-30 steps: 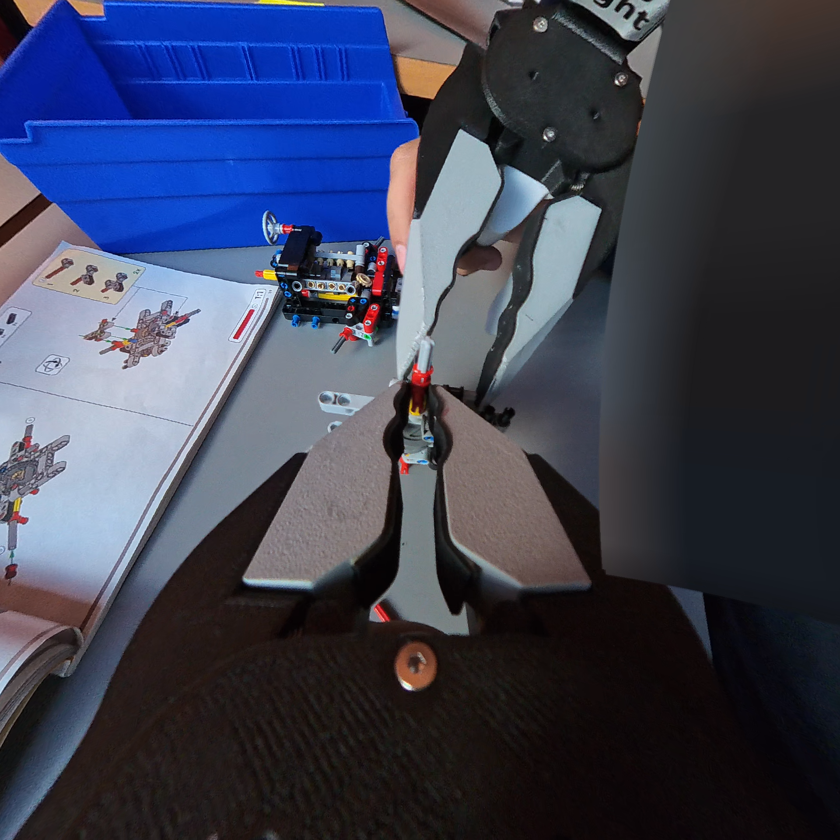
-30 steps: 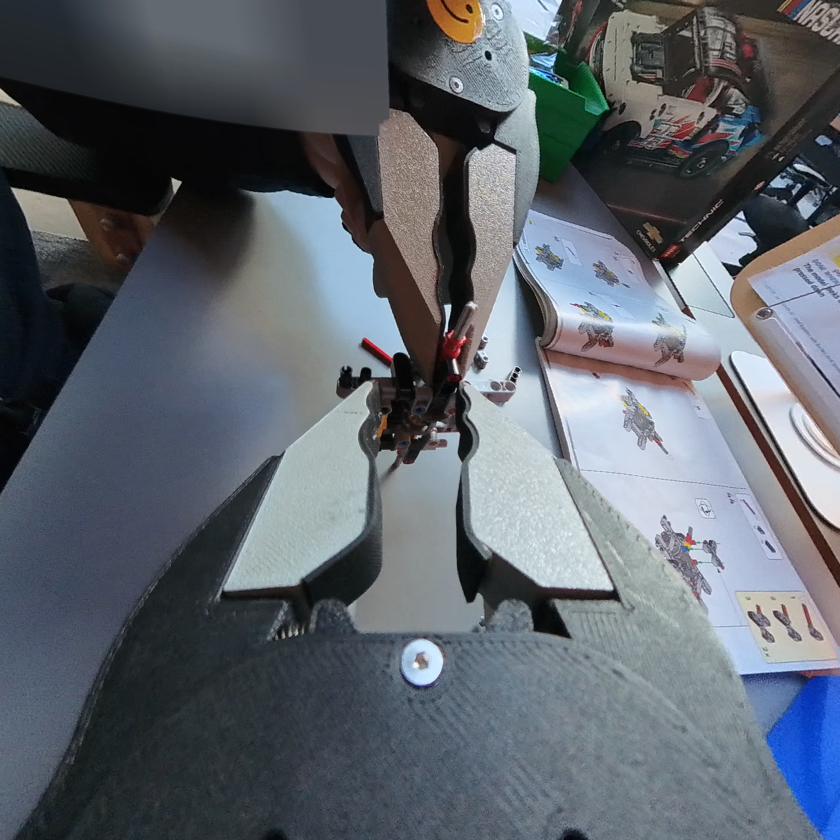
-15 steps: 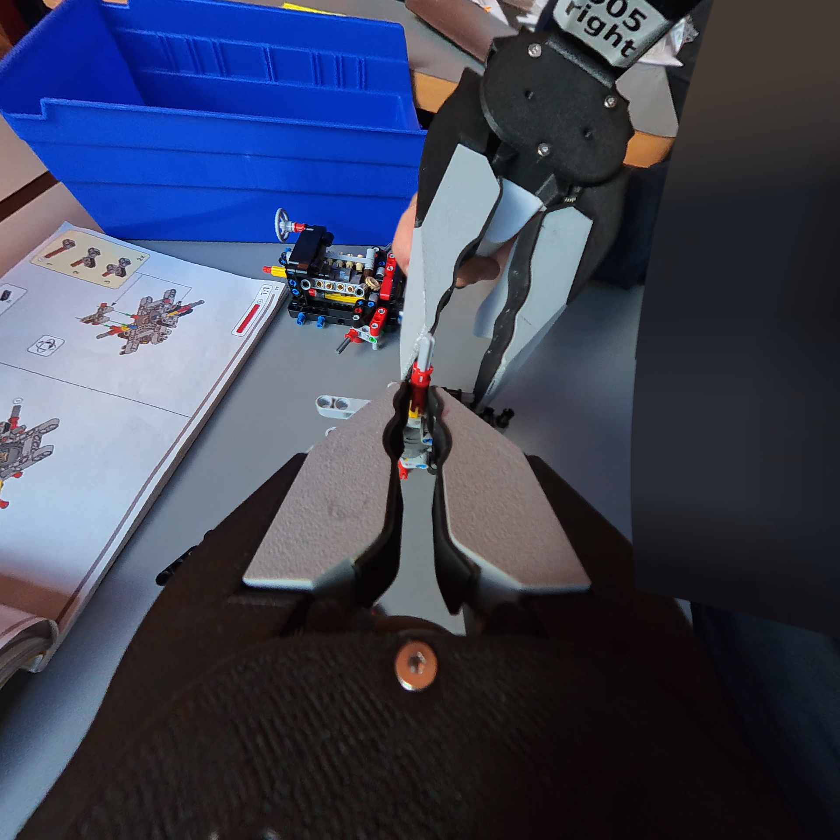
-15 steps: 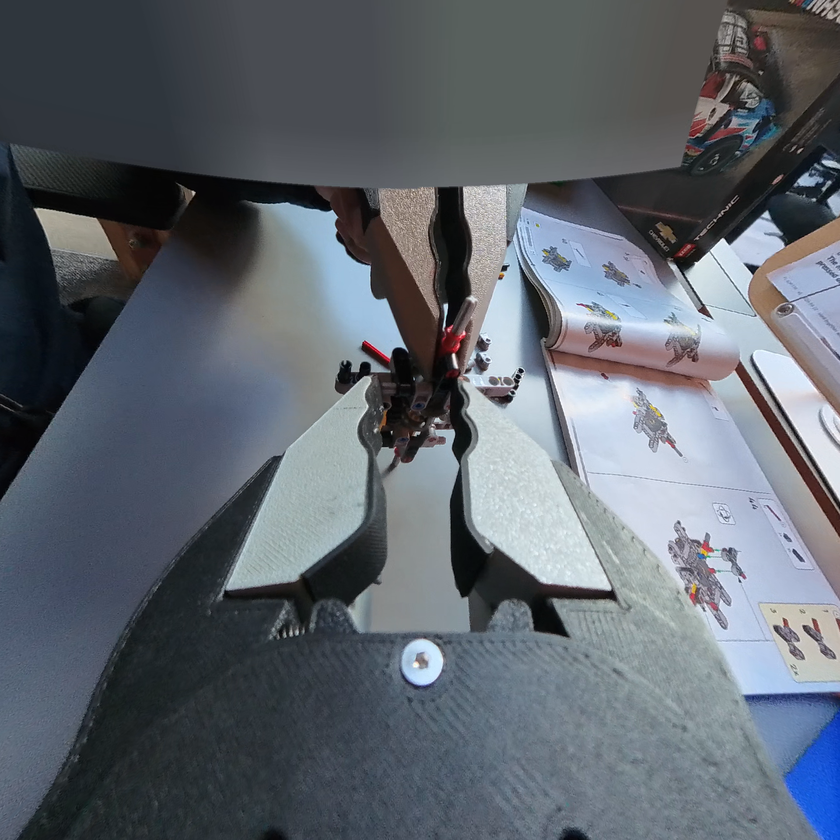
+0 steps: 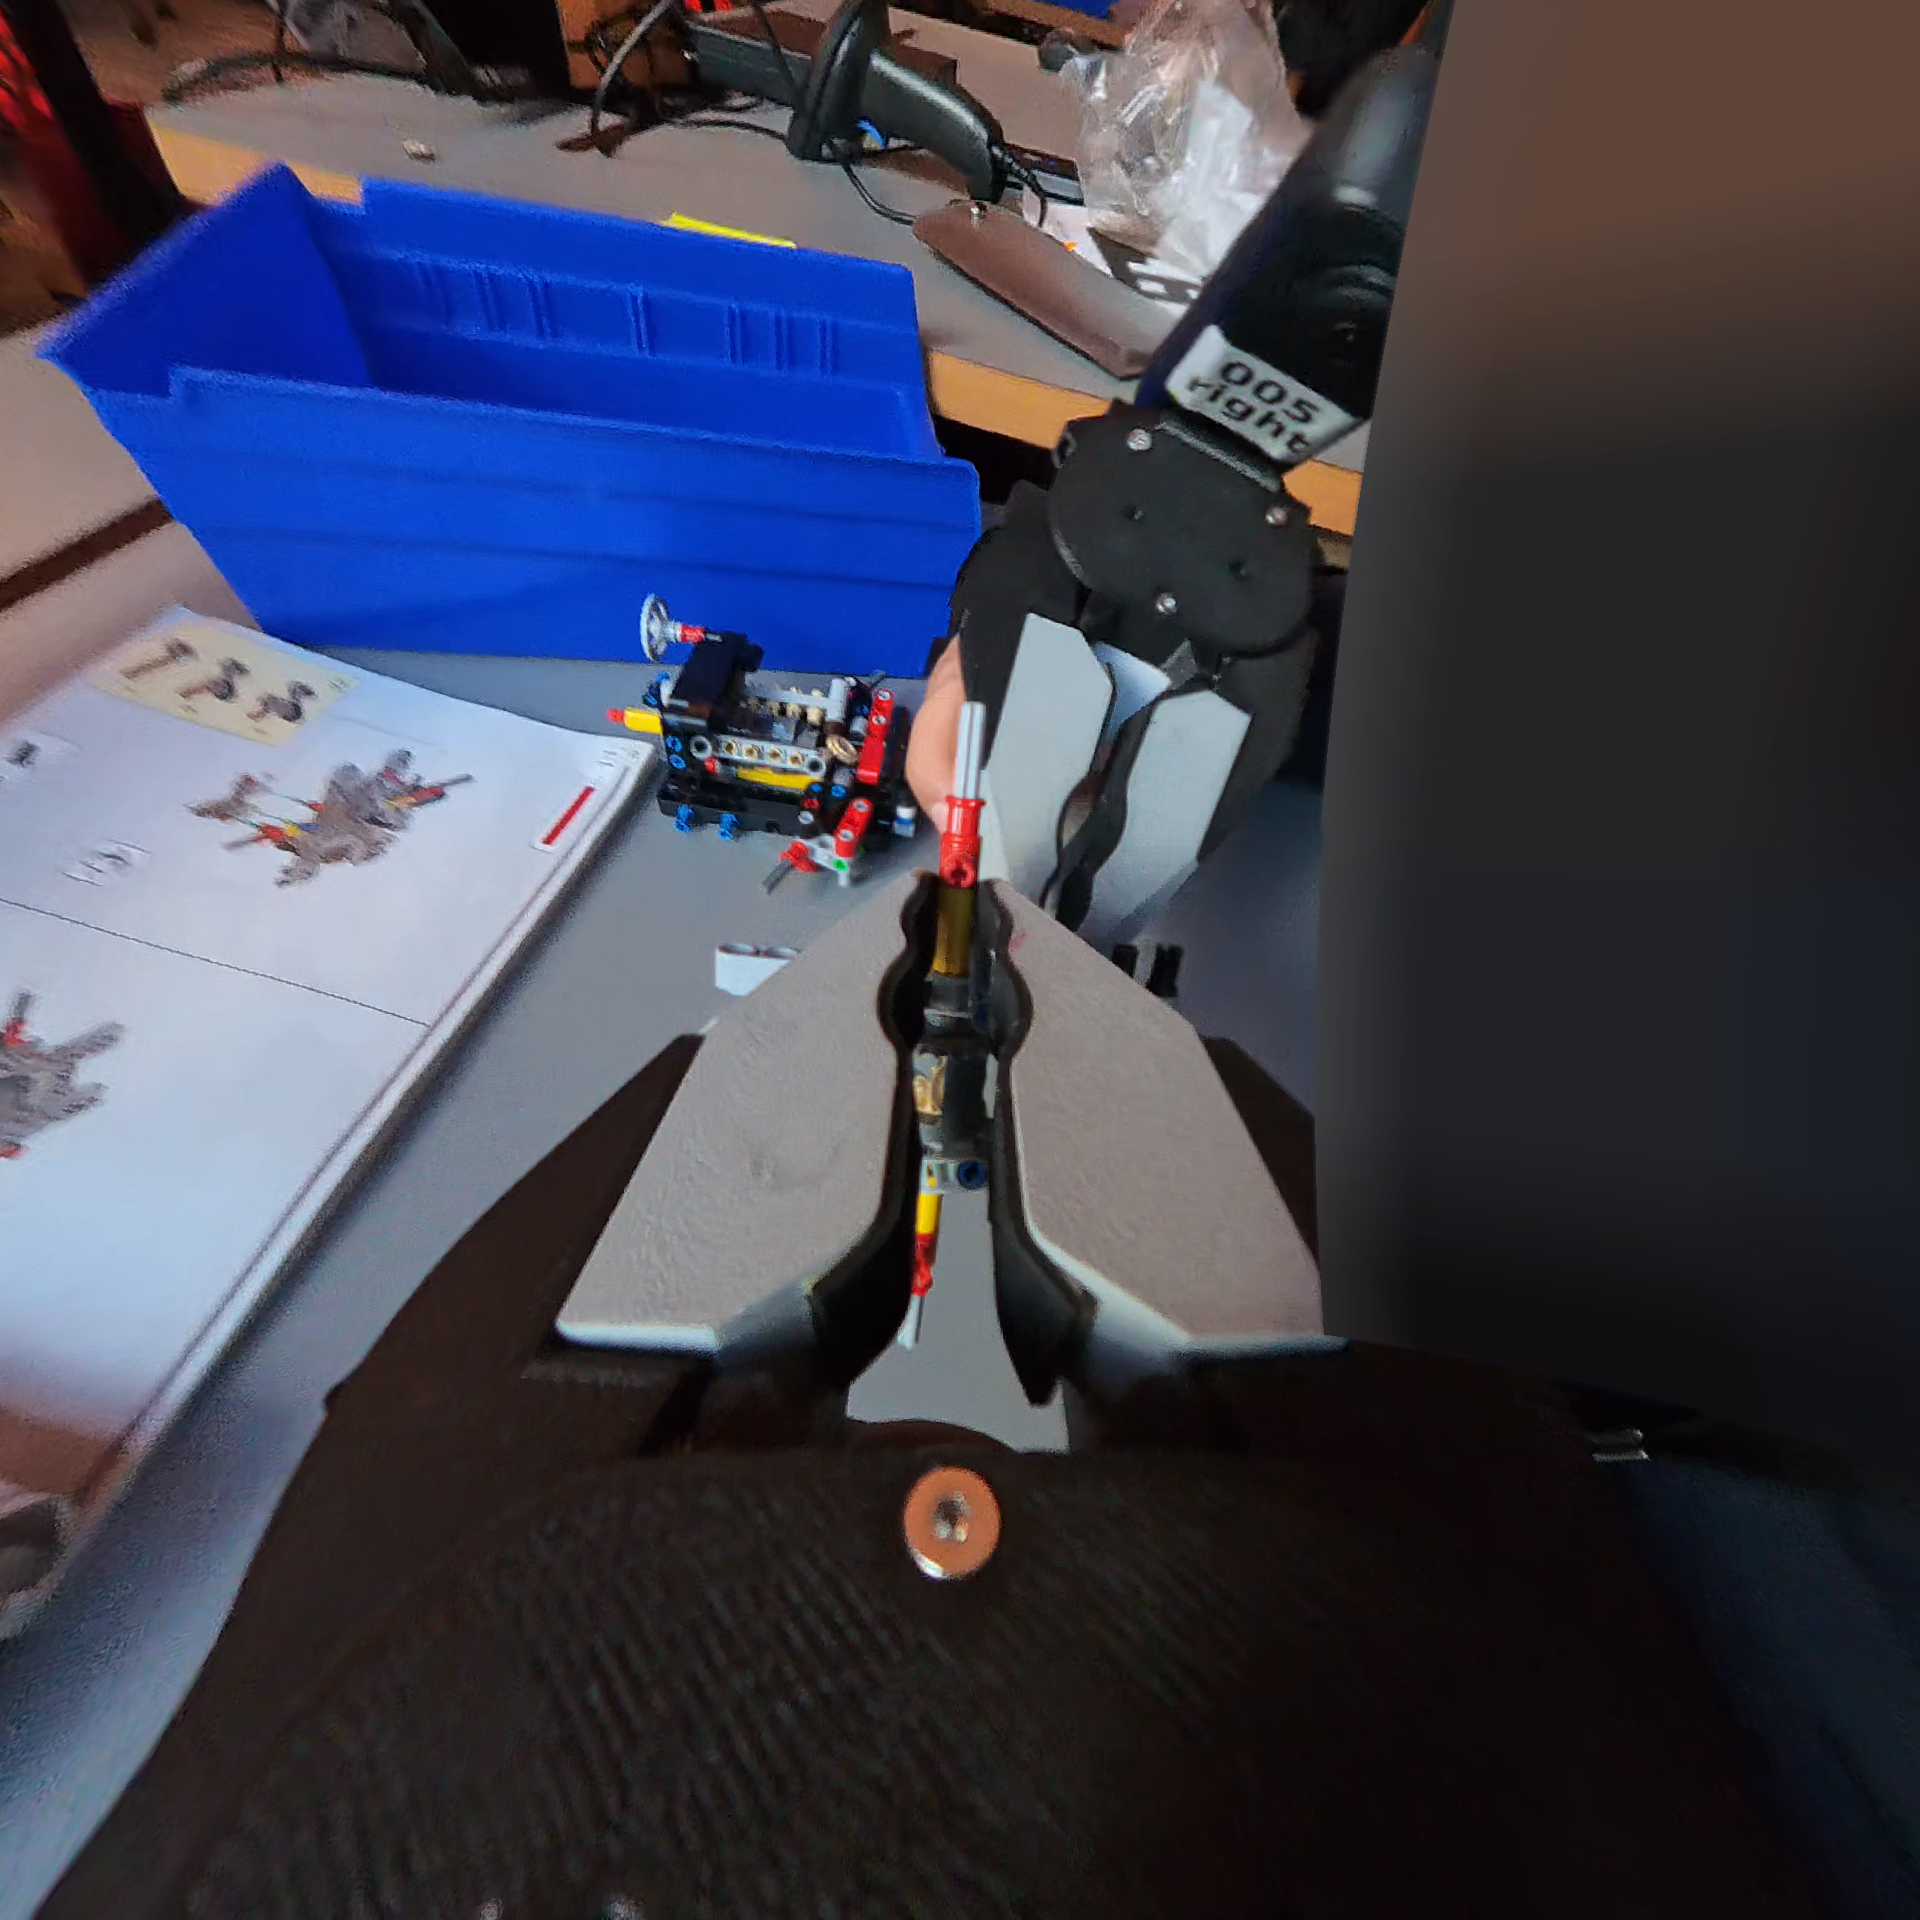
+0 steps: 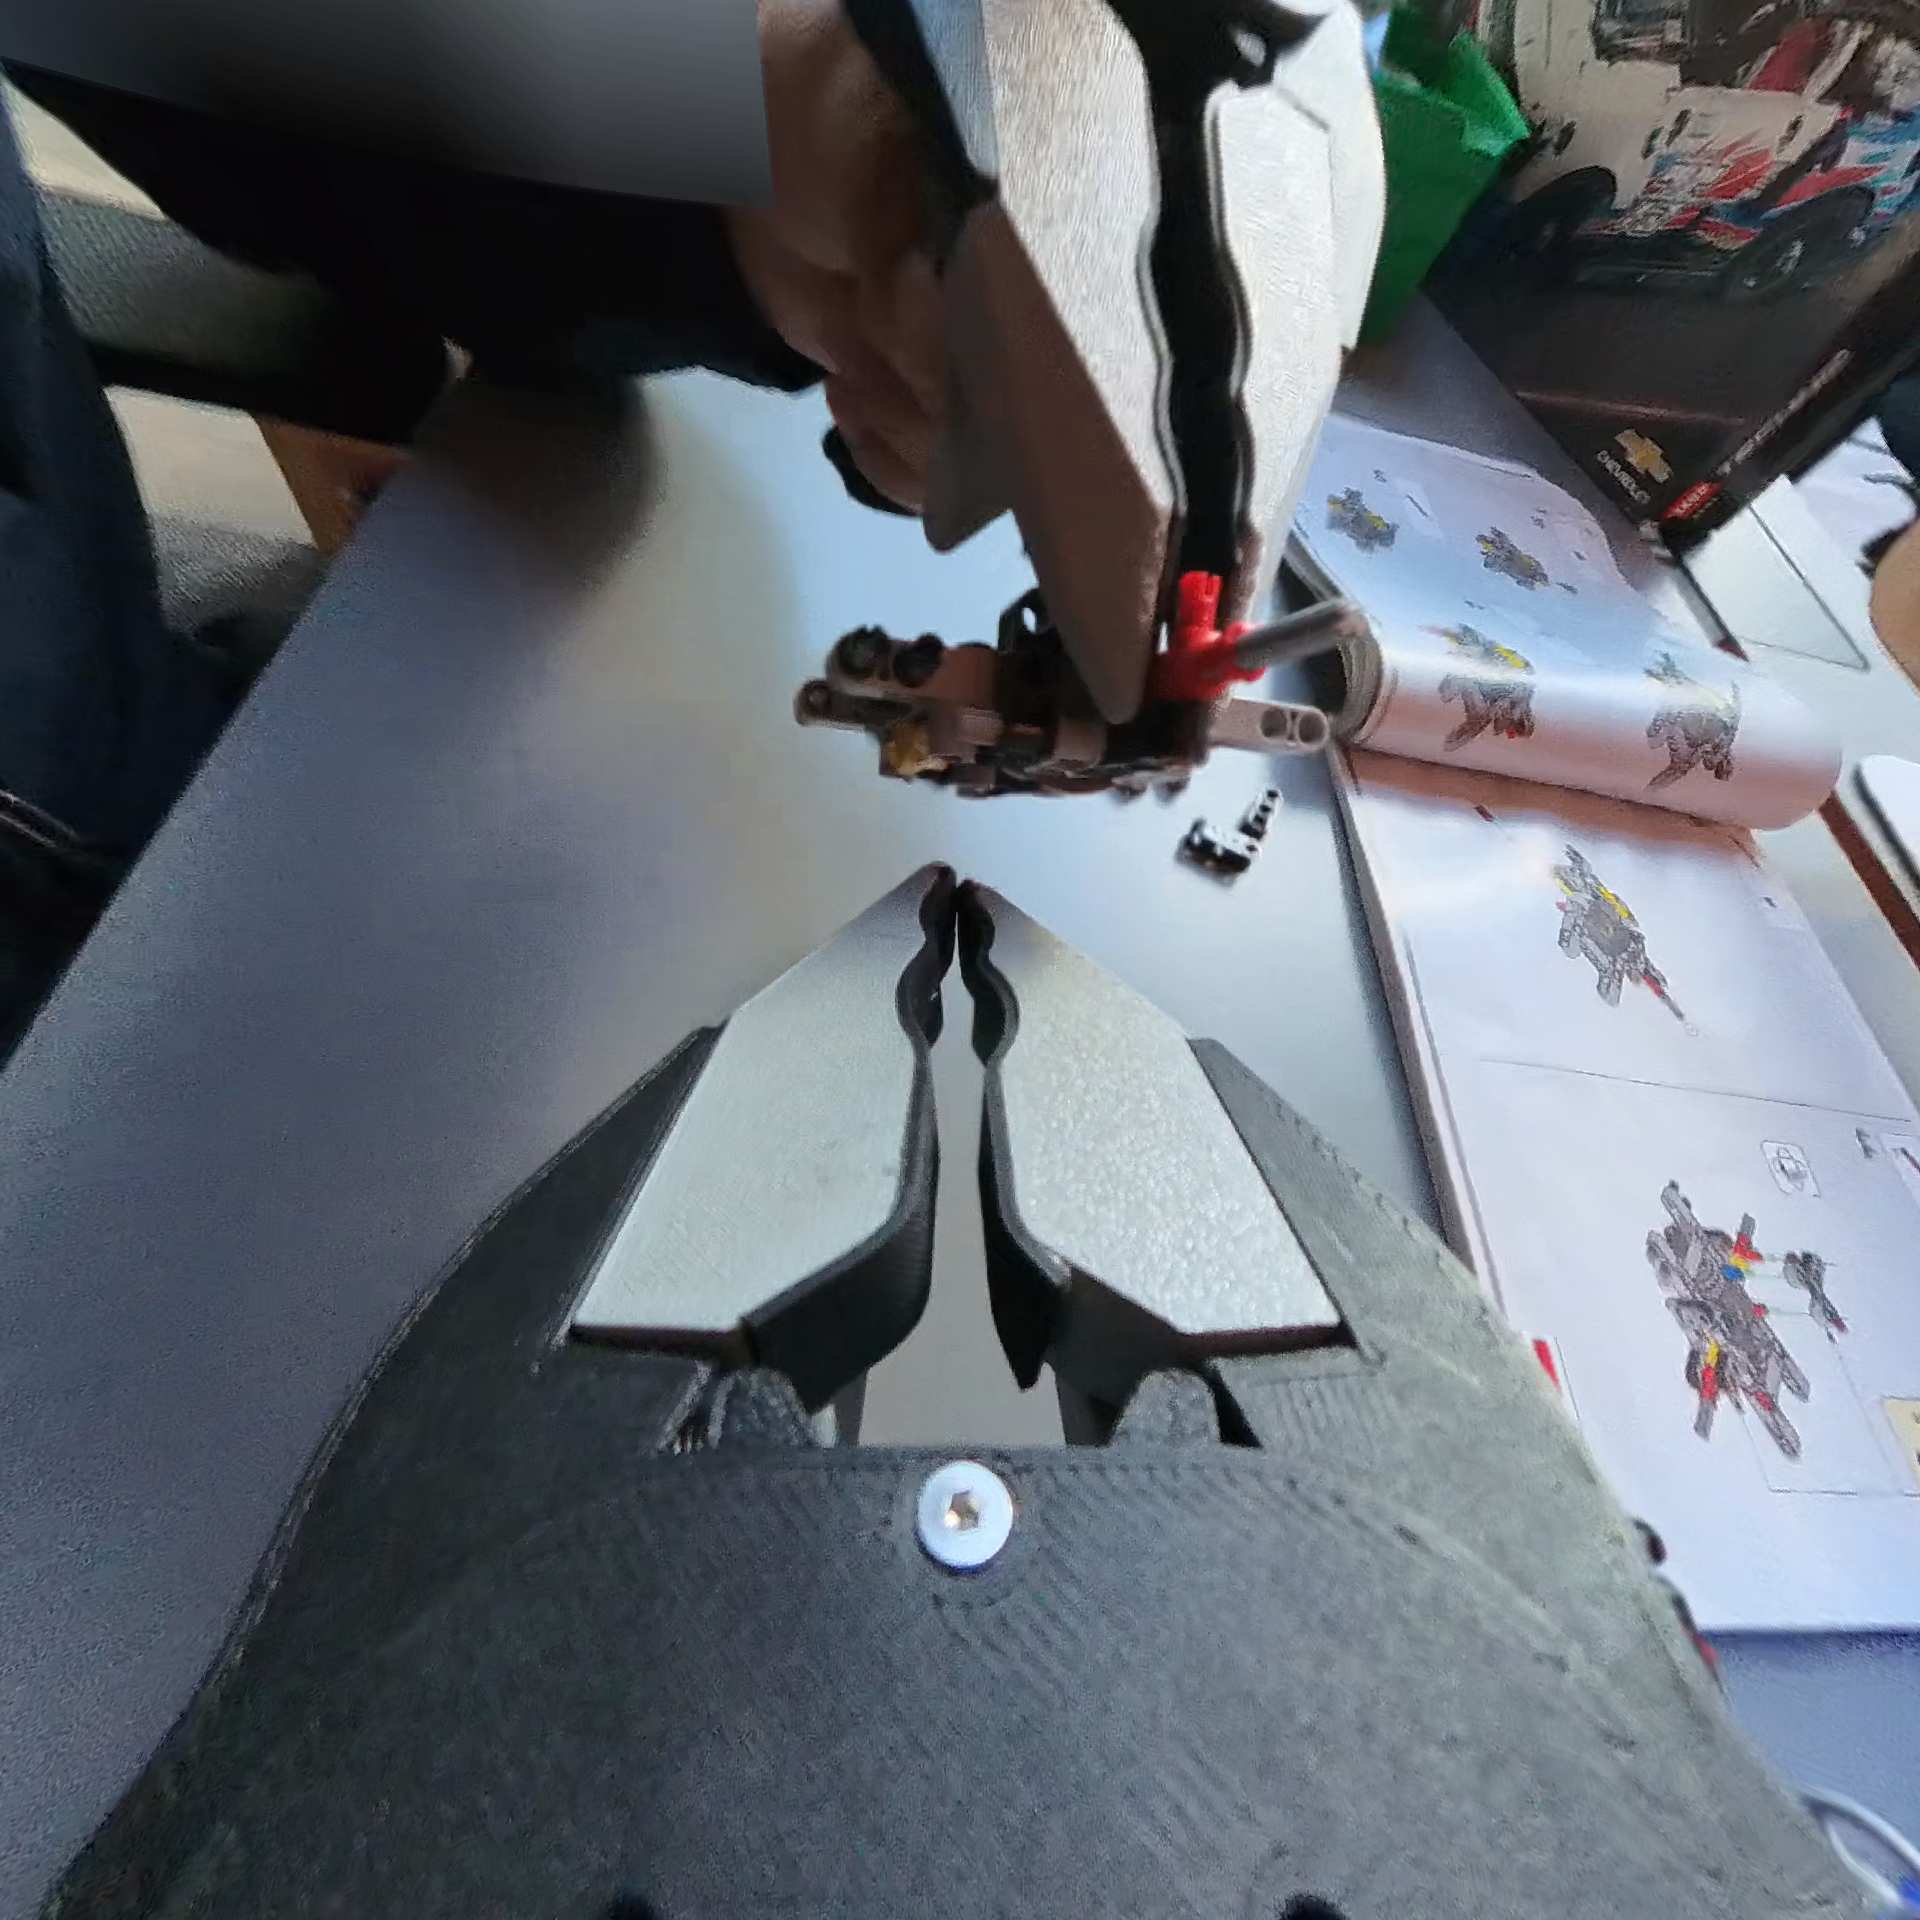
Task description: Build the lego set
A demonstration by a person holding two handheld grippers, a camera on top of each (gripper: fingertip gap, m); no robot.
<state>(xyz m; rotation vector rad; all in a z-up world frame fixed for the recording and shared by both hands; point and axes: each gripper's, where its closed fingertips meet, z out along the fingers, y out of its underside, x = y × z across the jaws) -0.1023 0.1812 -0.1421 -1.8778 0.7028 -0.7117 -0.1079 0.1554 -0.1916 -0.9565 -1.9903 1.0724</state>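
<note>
On the grey counter (image 5: 582,997) we count one blue bin (image 5: 520,436), one open instruction booklet (image 5: 260,883) and one brick assembly (image 5: 774,758). The left hand-held gripper (image 5: 956,914) clenches a small brick subassembly (image 6: 997,717) raised above the counter. The right hand-held gripper (image 6: 954,883) is closed on nothing, just short of it.

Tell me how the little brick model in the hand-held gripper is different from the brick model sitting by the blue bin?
The small brick assembly is long and thin, clamped in the left hand-held gripper above the table. The bigger brick model is squat and blocky, resting untouched on the table in front of the blue bin. The held one ends in a grey rod; the resting one carries a small grey wheel. Both mix red, yellow and black pieces.
</note>
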